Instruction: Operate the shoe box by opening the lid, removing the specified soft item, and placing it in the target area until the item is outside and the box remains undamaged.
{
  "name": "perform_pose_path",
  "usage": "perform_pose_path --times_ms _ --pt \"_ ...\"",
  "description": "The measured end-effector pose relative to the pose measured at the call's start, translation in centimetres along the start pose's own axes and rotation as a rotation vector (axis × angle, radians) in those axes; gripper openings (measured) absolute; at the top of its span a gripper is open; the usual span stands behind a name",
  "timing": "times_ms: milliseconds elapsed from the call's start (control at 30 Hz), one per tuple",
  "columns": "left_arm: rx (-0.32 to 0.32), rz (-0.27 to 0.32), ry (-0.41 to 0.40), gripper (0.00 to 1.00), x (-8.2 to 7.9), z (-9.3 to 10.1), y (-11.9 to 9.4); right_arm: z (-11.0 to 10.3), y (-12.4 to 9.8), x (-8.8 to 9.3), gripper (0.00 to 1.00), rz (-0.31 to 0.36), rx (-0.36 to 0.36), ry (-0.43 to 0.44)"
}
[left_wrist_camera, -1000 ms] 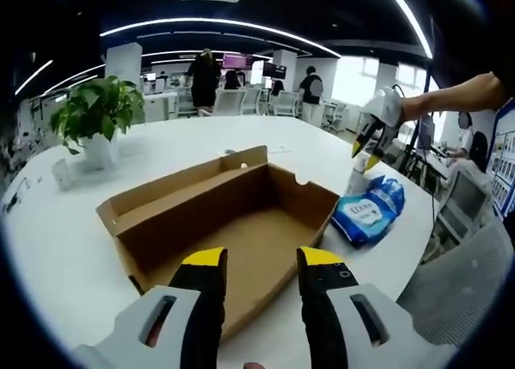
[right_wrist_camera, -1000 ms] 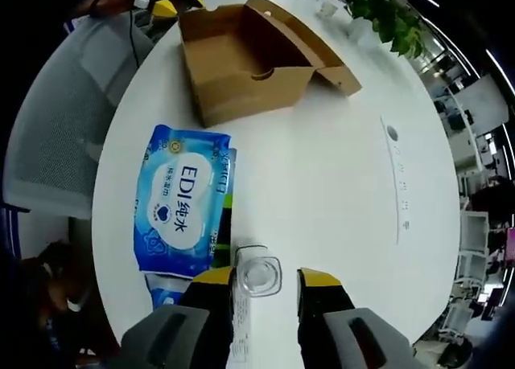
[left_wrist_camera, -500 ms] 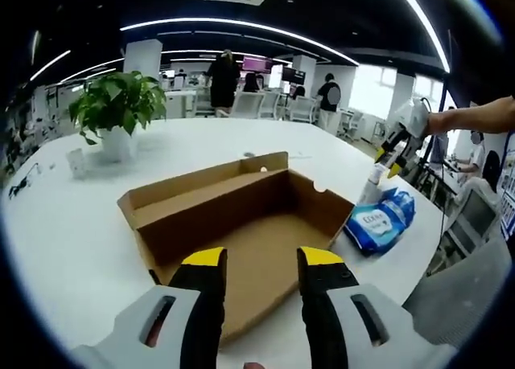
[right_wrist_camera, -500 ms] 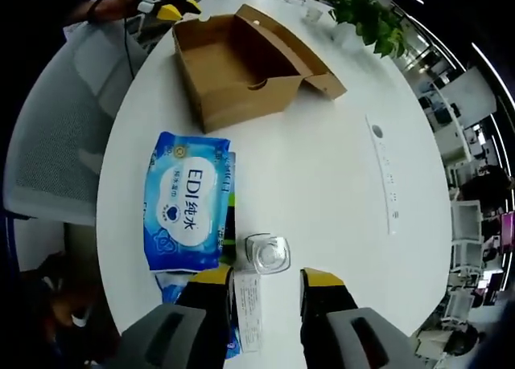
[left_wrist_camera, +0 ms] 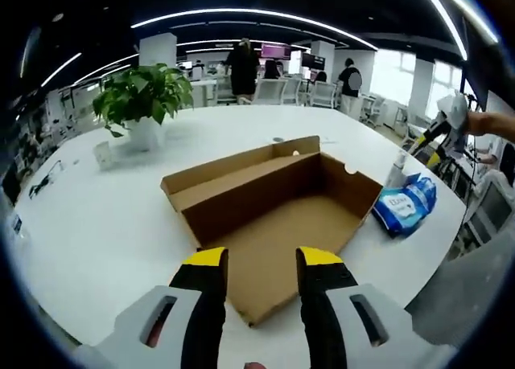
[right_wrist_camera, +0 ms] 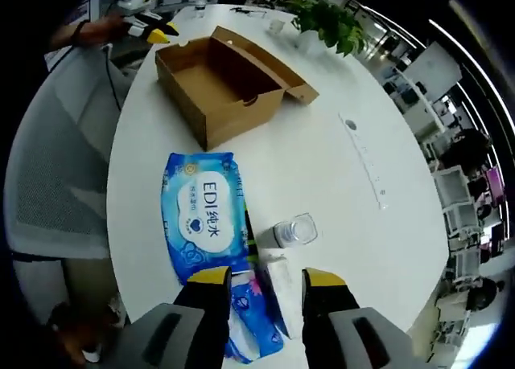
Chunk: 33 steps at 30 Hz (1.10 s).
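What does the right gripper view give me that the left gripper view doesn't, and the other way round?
The right gripper view looks down on the blue wipes pack so its label is readable, with a second blue pack partly under it, between that gripper's open jaws. It also shows a grey chair at the table's edge.

The left gripper view looks into the empty cardboard box from low down, past its own open jaws, with people standing in the office behind.

Both show the open box, the wipes, the clear bottle, the potted plant and the white table.
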<state>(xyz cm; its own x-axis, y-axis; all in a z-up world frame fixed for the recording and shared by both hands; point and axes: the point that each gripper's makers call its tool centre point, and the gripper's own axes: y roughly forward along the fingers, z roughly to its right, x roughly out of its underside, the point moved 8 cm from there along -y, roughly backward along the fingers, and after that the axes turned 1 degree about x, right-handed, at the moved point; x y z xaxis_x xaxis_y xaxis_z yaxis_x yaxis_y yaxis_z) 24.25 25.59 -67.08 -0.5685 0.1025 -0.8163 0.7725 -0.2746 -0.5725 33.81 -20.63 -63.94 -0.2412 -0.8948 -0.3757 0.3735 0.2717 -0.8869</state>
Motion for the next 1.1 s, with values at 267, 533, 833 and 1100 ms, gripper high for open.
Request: perform_pose_path --times_ms 267,533,833,1100 --pt "-0.047 -0.063 0.041 0.33 0.8 -0.2 0.0 -4.9 0.2 -1.6 0.30 0.212 0.071 0.332" --pt "-0.100 -0.133 0.011 0.33 1.9 -1.1 -0.1 -10.1 1.9 -3.3 0.29 0.308 0.058 0.483" --pt "-0.130 -0.185 -0.016 0.35 2.9 -1.7 -0.2 -12.1 2.0 -5.5 0.28 0.377 0.075 0.527" --pt "-0.123 -0.201 -0.087 0.35 3.4 -2.1 0.0 -11.8 2.4 -7.0 0.27 0.411 0.075 0.535"
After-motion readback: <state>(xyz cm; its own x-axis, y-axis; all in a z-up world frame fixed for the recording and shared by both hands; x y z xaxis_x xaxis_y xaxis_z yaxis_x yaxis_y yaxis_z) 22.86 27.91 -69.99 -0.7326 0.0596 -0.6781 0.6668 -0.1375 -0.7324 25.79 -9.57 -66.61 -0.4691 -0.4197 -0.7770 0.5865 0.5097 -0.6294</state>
